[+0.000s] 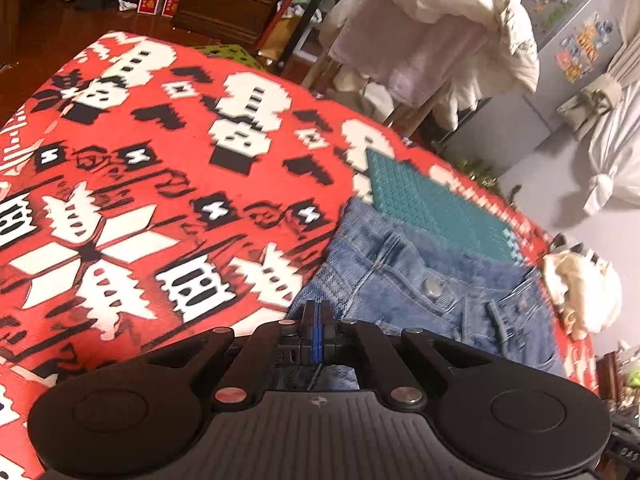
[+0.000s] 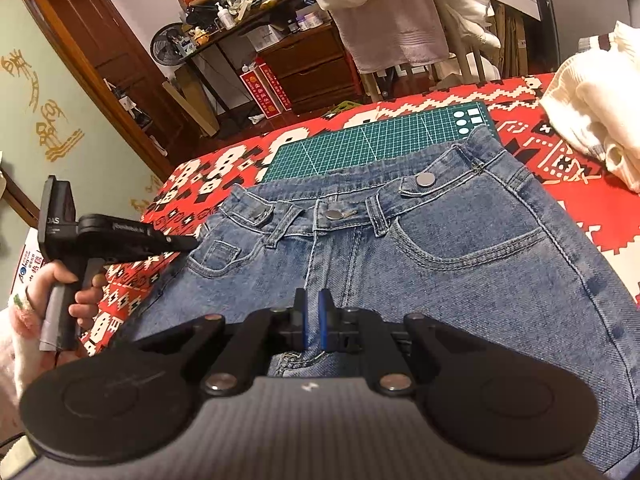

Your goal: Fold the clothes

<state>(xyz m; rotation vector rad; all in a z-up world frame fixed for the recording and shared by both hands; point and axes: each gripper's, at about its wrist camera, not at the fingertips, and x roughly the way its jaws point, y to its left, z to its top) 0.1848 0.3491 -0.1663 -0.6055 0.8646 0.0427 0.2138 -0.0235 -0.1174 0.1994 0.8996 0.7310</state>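
Jeans point(image 2: 420, 248): I see them flat on my counter point(image 1: 160, 184), waistband over green mat point(image 2: 376, 144). Left gripper point(image 1: 316, 314): jaws pressed together at the jeans' side edge. Right gripper point(image 2: 314, 312): jaws slightly spread above the fly. Sweater point(image 2: 592, 120): beside the jeans

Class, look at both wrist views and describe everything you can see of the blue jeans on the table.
The blue jeans are faded denim with pale contrast stitching, belt loops, curved front pockets and a small coin pocket. They lie front up and mostly flat on the red patterned tablecloth, waistband overlapping the green cutting mat. Two metal buttons show at the waist. The left gripper is shut at their side edge; the right gripper hovers slightly open over the crotch.
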